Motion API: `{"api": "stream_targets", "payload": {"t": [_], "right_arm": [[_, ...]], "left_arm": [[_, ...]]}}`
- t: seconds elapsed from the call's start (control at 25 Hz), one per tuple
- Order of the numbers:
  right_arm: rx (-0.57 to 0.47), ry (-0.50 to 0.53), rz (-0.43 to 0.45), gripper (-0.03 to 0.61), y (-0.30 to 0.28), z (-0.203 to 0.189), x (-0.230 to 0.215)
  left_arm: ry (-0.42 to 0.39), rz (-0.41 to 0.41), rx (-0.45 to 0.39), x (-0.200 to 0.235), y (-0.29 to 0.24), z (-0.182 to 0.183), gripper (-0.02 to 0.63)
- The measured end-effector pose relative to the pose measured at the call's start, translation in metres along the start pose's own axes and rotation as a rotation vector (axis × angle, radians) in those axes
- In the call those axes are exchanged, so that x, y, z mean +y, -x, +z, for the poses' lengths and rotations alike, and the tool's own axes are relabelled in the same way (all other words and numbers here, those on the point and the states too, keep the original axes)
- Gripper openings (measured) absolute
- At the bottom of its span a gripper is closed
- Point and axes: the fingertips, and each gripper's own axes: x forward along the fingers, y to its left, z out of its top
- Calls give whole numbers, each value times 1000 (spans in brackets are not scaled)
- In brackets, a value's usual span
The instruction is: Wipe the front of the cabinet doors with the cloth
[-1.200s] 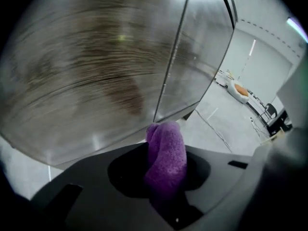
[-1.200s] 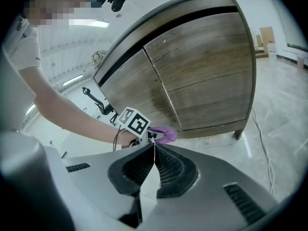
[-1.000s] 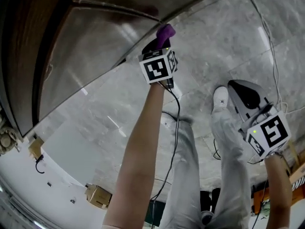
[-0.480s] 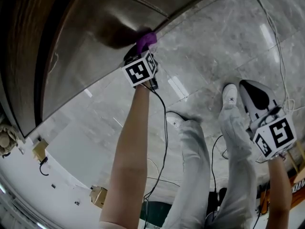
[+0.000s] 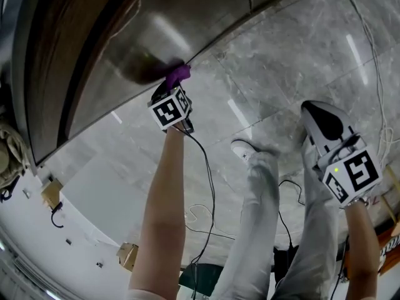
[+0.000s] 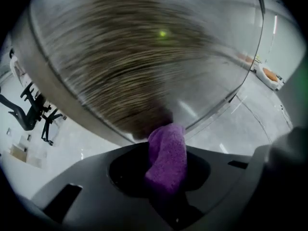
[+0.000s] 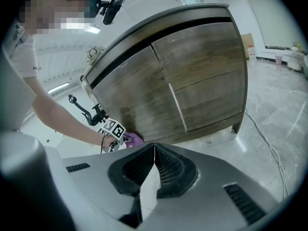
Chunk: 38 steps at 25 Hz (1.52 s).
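One cloth (image 5: 178, 74) in left tongs (image 5: 167, 85); now farther left along cabinet door (image 5: 125, 30)

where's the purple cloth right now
In the left gripper view the purple cloth sits clamped in the left gripper, its tip against the wooden cabinet door at the lower edge, near the floor.
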Motion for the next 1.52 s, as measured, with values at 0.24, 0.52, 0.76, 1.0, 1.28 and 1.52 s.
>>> {"api": "stream_targets", "payload": {"t": [0.24,0.52,0.76,1.0,1.28,1.52], "right_arm": [[41,9,40,26,-14,-14,39],[62,49,86,26,-4,15,74],[36,127,133,26,17,67,83],[49,174,152,26,64,103,106],[90,306,153,26,152,151,107],[-12,282,51,26,243,226,103]], "left_arm": [[82,48,5,42,15,-19,100],[298,146,-48,98,87,-44,100],[332,-30,-212,56,178,-40,100],[297,-177,-315,4,307,-20,100],[353,-300,-528,-56,450,49,100],[312,-316,-672,-49,582,92,100]]}}
